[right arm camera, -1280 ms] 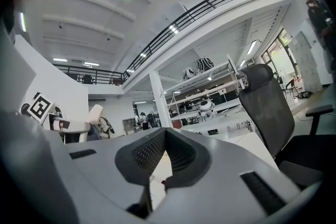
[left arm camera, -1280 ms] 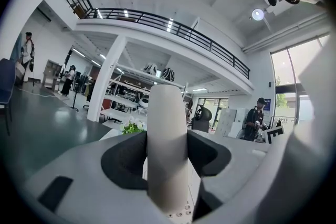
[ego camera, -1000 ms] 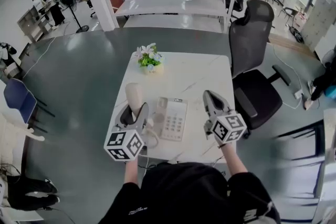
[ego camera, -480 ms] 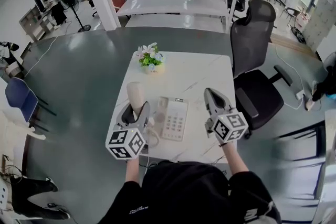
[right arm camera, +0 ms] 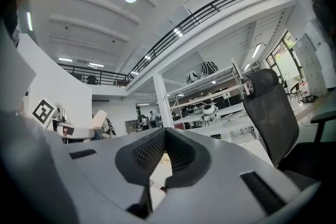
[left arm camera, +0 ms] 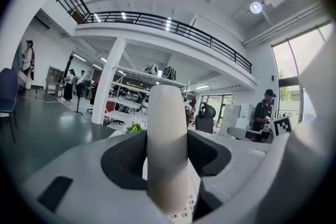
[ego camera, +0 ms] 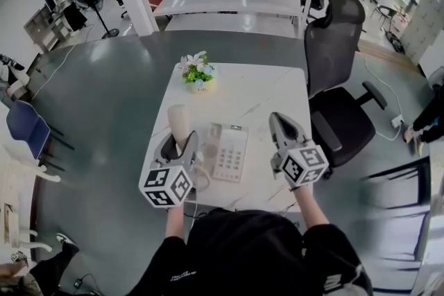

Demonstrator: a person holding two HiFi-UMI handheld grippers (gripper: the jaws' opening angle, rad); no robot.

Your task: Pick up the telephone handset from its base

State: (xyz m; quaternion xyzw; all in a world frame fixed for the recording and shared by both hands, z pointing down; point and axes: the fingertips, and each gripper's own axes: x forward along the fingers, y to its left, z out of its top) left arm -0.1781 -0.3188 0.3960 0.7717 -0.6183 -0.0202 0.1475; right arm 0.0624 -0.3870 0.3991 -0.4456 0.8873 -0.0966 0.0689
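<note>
Off-white handset [ego camera: 179, 127] stands upright, lifted left of its keypad base [ego camera: 229, 153].

Flowers [ego camera: 197, 73] behind base [ego camera: 229, 153] on table [ego camera: 272, 99]

No lettering can be read anywhere. The telephone base [ego camera: 227, 152] on the desk [ego camera: 263, 93] has a keypad [ego camera: 229, 157], but its key figures are too small to make out. Small white print on the person's dark shirt [ego camera: 243, 253] is illegible. The left marker cube [ego camera: 165, 185] and the right marker cube [ego camera: 305, 164] carry only black-and-white square patterns.
</note>
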